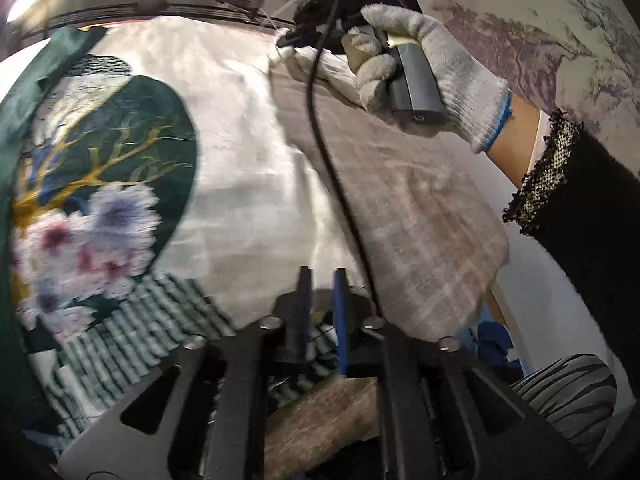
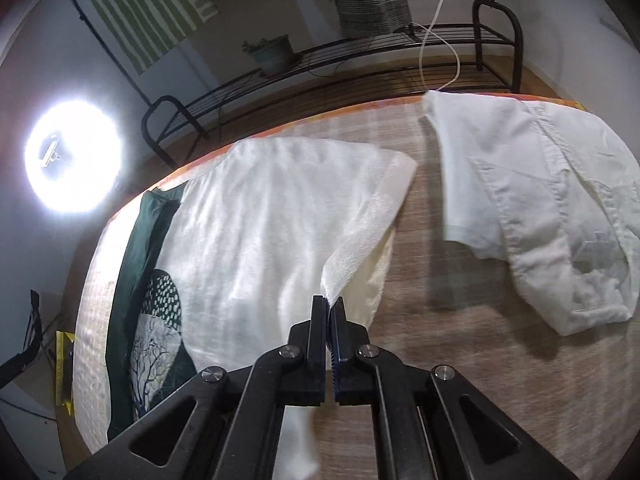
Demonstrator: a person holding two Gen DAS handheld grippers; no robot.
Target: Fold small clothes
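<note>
Right wrist, right gripper [image 2: 329, 308] pinching garment [image 2: 280, 216] corner

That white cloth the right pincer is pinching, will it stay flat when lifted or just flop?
Probably flop: the white cloth already peaks into a soft tent where the right gripper pinches its corner. It looks thin and light, since the pinch alone holds that corner up. Likely not slippery; its weave looks textured.

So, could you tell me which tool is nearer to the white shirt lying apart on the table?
Right. The right tool, shut on the printed garment's corner, sits just across a strip of table from the white shirt; the left tool is at the garment's printed side, farther off.
</note>
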